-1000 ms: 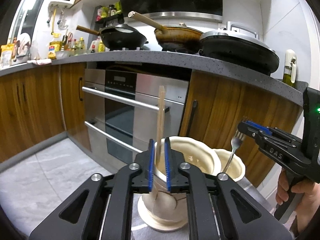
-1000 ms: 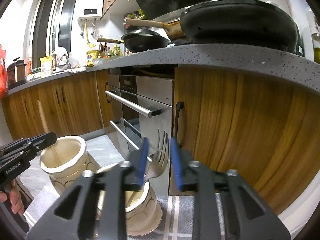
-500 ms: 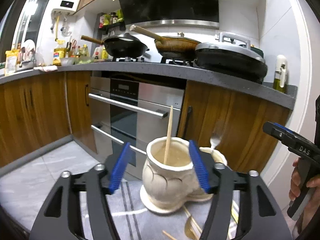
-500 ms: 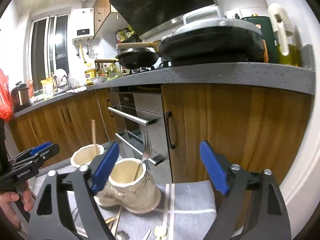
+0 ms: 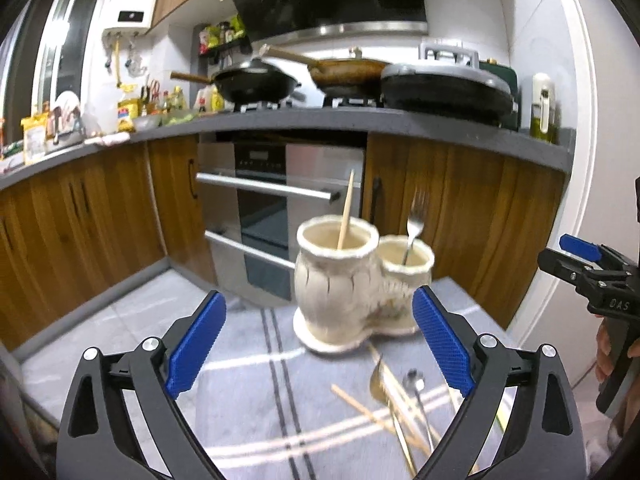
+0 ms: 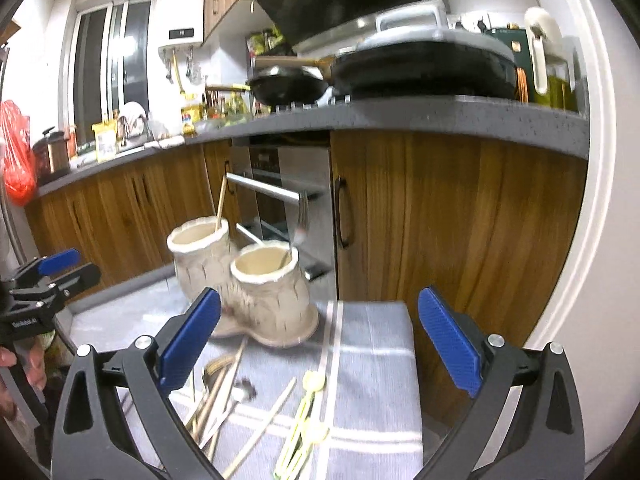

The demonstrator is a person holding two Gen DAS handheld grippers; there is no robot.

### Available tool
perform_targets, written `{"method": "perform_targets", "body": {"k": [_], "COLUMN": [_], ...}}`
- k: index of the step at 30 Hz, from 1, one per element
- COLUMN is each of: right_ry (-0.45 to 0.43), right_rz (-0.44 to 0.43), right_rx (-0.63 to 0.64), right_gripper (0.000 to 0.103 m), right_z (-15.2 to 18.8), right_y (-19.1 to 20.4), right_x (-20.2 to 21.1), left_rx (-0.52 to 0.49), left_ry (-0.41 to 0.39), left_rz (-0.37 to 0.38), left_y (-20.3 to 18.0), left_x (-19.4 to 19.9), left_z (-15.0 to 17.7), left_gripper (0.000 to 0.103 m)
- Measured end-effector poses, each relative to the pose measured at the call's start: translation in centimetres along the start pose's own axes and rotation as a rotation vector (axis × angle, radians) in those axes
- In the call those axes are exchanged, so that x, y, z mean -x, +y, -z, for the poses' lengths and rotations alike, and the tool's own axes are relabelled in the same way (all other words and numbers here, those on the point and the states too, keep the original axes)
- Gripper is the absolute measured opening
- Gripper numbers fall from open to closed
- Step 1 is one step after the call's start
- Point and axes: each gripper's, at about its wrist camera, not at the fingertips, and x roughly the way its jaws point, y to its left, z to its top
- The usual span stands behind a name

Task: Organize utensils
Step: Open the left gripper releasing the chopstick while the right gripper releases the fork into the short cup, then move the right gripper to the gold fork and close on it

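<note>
On grey cloth point(image 5: 248, 364) | cream two-cup holder point(image 5: 336, 288), chopstick point(image 5: 345, 210), fork point(image 5: 413, 228) | both tools opening, empty

You see a cream ceramic two-pot holder point(image 5: 340, 284) on a grey cloth with white and dark stripes point(image 5: 260, 368). Your grippers' pads point(image 5: 196, 344) are ridged blue on black frames. A pale wooden chopstick point(image 5: 346, 210) and silver fork point(image 5: 414, 220) show; behind, brown wood-grain cabinets point(image 5: 100, 220).
</note>
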Motion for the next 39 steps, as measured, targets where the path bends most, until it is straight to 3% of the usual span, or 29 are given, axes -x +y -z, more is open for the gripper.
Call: {"method": "perform_targets", "body": {"k": [11,21,24,32,37,39], "right_ry": [0.156,0.280,0.315,0.428,0.457,0.474], "right_rz": [-0.044,-0.118,-0.129,-0.177,-0.194,-0.192], "right_rx": [0.043,0.094,0.114,0.116,0.119,0.122], "right_gripper": [0.098,0.096,0.085,0.030,0.012,0.011], "right_z": [4.4,6.4,6.7,7.8,8.0,8.1], "right_y": [2.7,7.2,8.4,10.7,11.8,12.1], "right_x": [-2.7,-6.9,-8.1,-11.8,-13.1,-13.5], "left_rx": [0.006,0.011,0.023,0.055,0.059,0.061], "left_ry": [0.163,0.245,0.260,0.283,0.283,0.283], "left_rz": [-0.009,-0.026,-0.028,-0.016,-0.012,-0.011], "left_y": [1.1,2.4,2.8,3.3,3.3,3.3], "left_x": [-0.5,-1.4,-1.7,-2.2,-2.3,-2.3], "left_z": [5.6,8.5,9.0,9.6,9.6,9.6], "left_gripper": [0.094,0.094,0.094,0.094,0.094,0.094]}}
